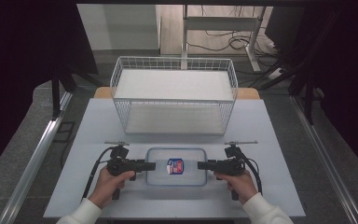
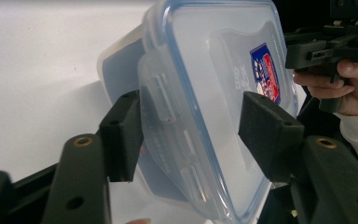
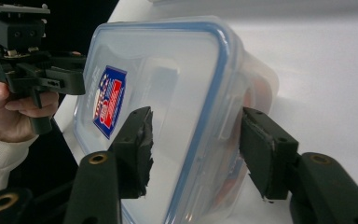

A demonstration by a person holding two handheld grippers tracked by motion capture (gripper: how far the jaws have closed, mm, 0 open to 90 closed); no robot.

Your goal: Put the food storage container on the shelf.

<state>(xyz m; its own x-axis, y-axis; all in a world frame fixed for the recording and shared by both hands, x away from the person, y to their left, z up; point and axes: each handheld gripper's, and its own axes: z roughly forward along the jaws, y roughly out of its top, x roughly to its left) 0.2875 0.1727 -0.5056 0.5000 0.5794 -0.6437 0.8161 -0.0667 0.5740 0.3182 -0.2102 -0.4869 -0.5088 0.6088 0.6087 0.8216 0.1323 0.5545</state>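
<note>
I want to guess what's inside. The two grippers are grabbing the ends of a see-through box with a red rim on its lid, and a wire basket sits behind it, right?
Nearly. The lid's rim is blue, not red, as the left gripper view shows on the clear plastic box. The rest holds: left gripper and right gripper at its ends, wire basket behind.

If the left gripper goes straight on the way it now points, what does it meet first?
The lidded plastic container. The left gripper points across the table at its short end, and in the left gripper view that end already sits between the jaws. Contact would probably be almost immediate.
</note>
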